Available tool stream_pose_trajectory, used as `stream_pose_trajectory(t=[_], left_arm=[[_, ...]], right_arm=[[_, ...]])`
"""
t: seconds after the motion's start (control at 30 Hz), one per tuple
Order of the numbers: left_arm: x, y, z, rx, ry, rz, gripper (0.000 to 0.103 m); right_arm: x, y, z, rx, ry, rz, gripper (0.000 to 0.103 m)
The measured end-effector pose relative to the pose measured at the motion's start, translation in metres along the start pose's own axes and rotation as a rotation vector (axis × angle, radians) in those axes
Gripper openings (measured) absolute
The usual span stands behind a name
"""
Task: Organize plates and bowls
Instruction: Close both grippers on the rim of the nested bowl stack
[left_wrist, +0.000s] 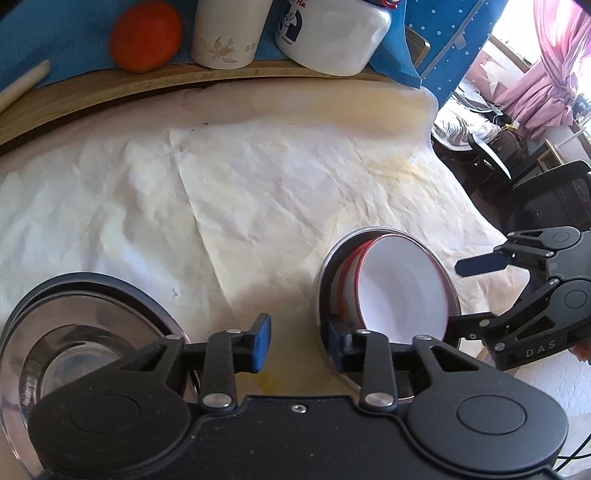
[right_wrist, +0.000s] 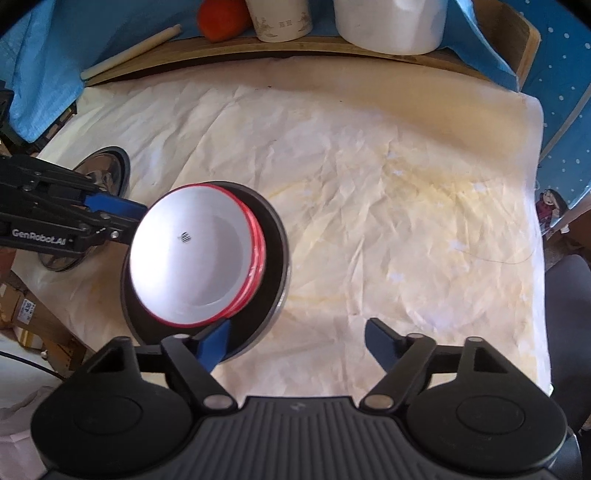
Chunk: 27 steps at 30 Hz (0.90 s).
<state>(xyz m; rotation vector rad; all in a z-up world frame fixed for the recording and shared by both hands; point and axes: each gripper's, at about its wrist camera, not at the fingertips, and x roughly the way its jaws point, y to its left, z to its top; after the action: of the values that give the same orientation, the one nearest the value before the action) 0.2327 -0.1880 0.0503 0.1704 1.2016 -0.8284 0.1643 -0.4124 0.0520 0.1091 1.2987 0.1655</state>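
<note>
Currently | left gripper (left_wrist: 297, 341) part-open, grips nothing | right gripper (right_wrist: 297, 341) wide, empty | red-rimmed bowls (right_wrist: 195, 254) at 10 o'clock, nested in metal bowl (right_wrist: 275, 236)

The black body of the right gripper (left_wrist: 465, 299), seen from the left wrist view, carries the raised letters "DAS". The black side of the left gripper (right_wrist: 138, 221), seen from the right wrist view, bears "GenRobot.AI" in pale letters. The squat white jar with a blue cartoon print (left_wrist: 332, 33) shows partial letters, "Ha" and "EVERDAY". The tall cream cup with a flower drawing (left_wrist: 227, 33) has small characters too blurred to read
</note>
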Motion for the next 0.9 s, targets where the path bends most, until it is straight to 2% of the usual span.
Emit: stream_pose_trajectory(t=[0.2,0.63,0.9], left_arm=[[0.002,-0.005,-0.001,0.007,-0.006,-0.006,0.022],[0.005,-0.005,0.000,0.003,-0.004,0.001,0.022],[0.009,-0.007,0.000,-0.002,-0.005,0.015,0.024]], right_arm=[[0.005,0.009,0.002,-0.030,0.019,0.019,0.072],[0.015,0.017,0.004,-0.049,0.039,0.076,0.057],[0.016,0.015,0.002,-0.032,0.031,0.096,0.056]])
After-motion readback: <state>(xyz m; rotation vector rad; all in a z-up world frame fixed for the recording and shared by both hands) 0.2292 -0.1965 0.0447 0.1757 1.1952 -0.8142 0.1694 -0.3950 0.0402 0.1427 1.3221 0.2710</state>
